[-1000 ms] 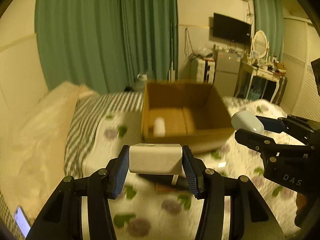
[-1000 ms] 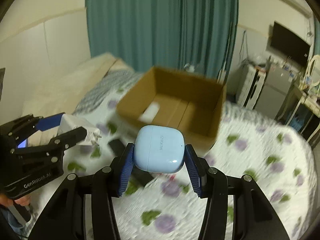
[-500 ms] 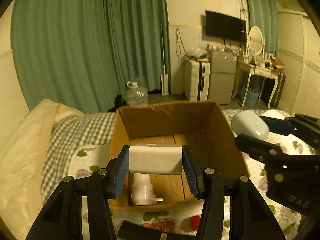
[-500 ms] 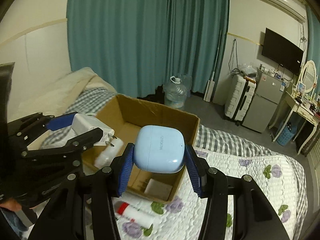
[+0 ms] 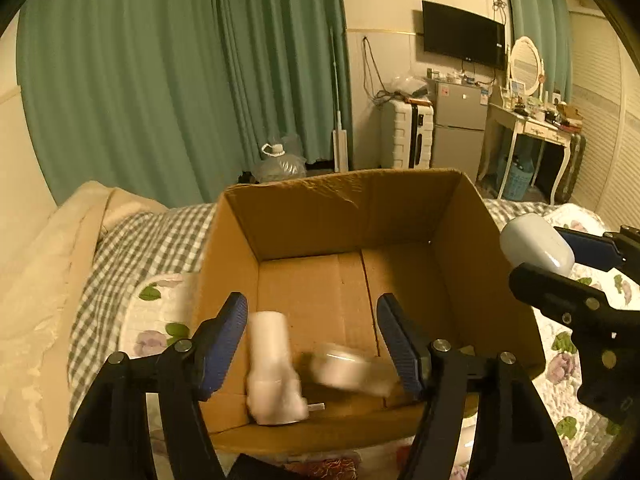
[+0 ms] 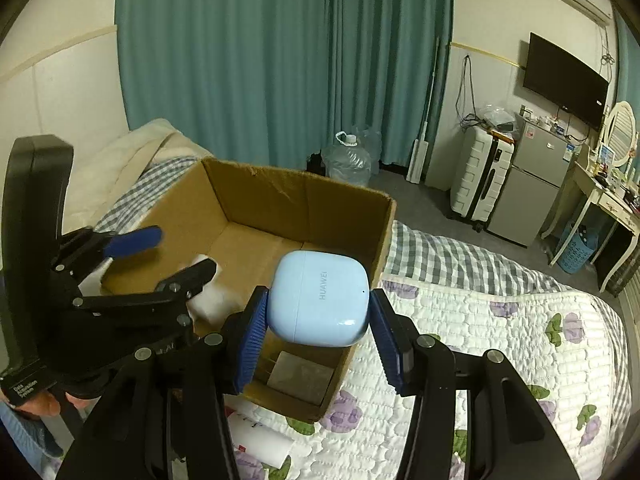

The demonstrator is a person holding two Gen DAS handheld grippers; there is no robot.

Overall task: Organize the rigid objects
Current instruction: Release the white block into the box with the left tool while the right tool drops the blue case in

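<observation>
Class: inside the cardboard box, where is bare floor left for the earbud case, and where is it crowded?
Bare floor of the cardboard box lies toward its far wall and right wall. The near-left corner is crowded by the white bottle and a blurred white item. The earbud case hangs above.
</observation>
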